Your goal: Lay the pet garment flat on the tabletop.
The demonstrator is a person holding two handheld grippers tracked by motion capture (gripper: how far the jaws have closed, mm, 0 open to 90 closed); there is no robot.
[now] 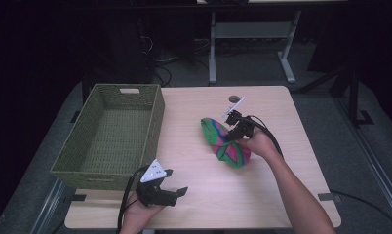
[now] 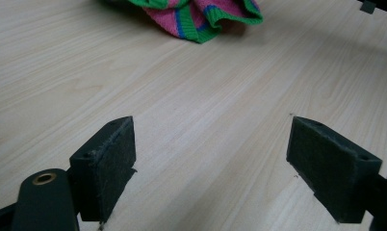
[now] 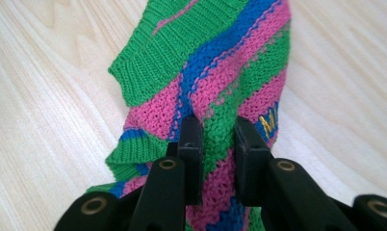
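A knitted garment [image 1: 224, 143] striped green, pink and blue lies bunched at the middle of the wooden table [image 1: 282, 112]. My right gripper [image 1: 231, 132] is shut on a fold of the garment [image 3: 215, 82], pinching the knit between both jaws. Near the table's front edge, at the left, my left gripper [image 1: 177, 194] stands open over bare wood, with nothing between its pads [image 2: 109, 163]. From there the garment [image 2: 201, 17] lies farther off, at the top of the left gripper view.
An empty woven green basket [image 1: 157, 122] stands on the table's left side. A small dark round spot [image 1: 233, 99] sits near the far edge. Beyond the table are a desk frame and cables on the floor.
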